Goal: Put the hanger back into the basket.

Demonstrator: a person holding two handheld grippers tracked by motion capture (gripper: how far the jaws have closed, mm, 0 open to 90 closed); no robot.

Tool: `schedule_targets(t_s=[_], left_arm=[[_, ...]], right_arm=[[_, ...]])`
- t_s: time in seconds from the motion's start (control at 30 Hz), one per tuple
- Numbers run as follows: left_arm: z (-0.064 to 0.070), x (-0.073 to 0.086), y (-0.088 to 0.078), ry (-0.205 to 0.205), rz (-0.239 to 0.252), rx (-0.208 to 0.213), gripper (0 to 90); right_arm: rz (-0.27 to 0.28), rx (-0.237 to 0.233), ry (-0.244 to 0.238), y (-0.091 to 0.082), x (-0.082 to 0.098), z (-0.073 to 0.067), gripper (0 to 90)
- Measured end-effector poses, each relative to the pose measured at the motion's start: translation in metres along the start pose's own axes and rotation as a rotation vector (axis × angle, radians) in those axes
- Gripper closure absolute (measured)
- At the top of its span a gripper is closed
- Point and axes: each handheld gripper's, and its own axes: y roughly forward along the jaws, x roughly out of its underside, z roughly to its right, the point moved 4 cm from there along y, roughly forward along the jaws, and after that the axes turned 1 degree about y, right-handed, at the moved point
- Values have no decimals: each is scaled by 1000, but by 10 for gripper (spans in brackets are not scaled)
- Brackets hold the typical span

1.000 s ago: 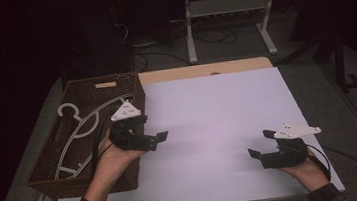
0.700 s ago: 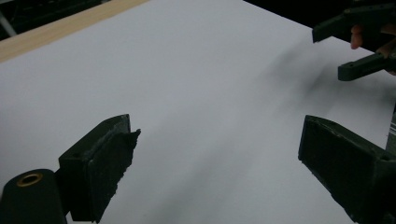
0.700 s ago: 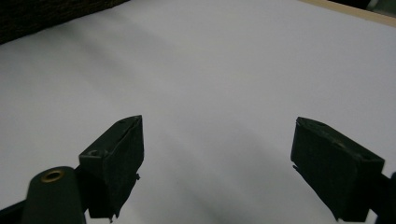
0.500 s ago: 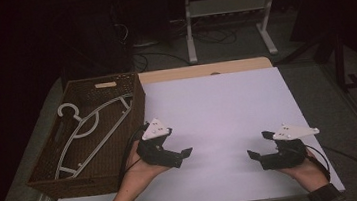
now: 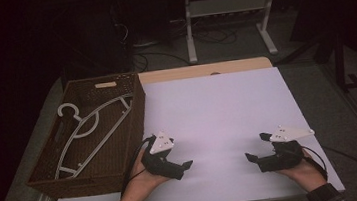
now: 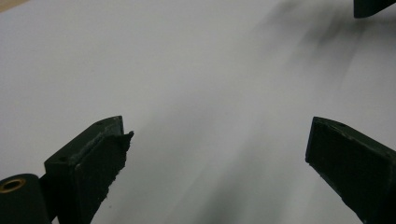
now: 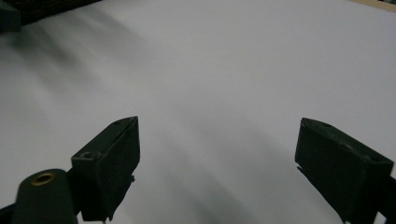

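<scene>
My left gripper (image 5: 187,166) is low over the white tabletop (image 5: 217,106), near the front edge and just right of the basket, with its jaws pointing right. In the left gripper view the left gripper (image 6: 218,133) stands open with only bare white surface between the jaws, which have just been opening wider. My right gripper (image 5: 249,157) rests at the front right, pointing left towards the other one. In the right gripper view the right gripper (image 7: 218,125) is open too, with nothing between its jaws.
A dark wicker basket (image 5: 44,181) sits at the table's left edge with a white clothes hanger (image 5: 89,130) lying in it. A wooden strip (image 5: 203,70) borders the far edge. Beyond the table, a metal stand (image 5: 227,10) rises from the dark floor.
My left gripper has come away from the basket's right rim, moving right and down towards the table's front edge. The right gripper has stayed in place.
</scene>
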Motion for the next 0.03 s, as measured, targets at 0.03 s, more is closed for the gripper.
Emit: schedule_targets(t_s=[0.03], left_arm=[[-1, 2, 2, 3, -7, 0, 52]], right_arm=[[2, 3, -4, 1, 0, 0, 129]])
